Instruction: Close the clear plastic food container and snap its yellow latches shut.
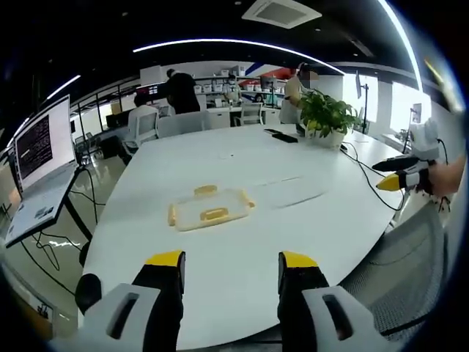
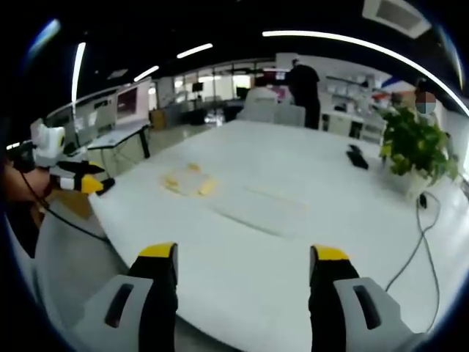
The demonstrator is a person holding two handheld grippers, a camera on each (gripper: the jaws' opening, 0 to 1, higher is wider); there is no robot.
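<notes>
- Worktop (image 1: 242,242) was a wide white oval, and it carried the clear plastic food container (image 1: 210,208) near its middle in the left gripper view.
- The container lay flat with its yellow latches (image 1: 214,214) showing at its near edge, its far edge and both ends; whether they were snapped down could not be told.
- The left claw (image 1: 231,265) hung low over the near rim of the worktop, its two yellow-tipped jaws set wide apart with nothing between them, well short of the container.
- The right claw (image 2: 243,258) also stood with its jaws spread and empty, above the worktop's edge, in the right gripper view.
- In that view the container (image 2: 188,182) appeared as a small pale yellow-marked shape well ahead and to the left of the jaws.
- Beside the container on the worktop lay a flat clear sheet-like piece (image 1: 289,192); what it was could not be told.
- A potted green plant (image 1: 326,117) stood at the far end of the worktop, with a dark flat object (image 1: 282,136) just beside it and cables (image 1: 370,172) trailing to the edge.
- An open laptop (image 1: 40,165) sat on a stand off the worktop's left side.
- People (image 1: 179,92) stood and sat at desks in the background.
</notes>
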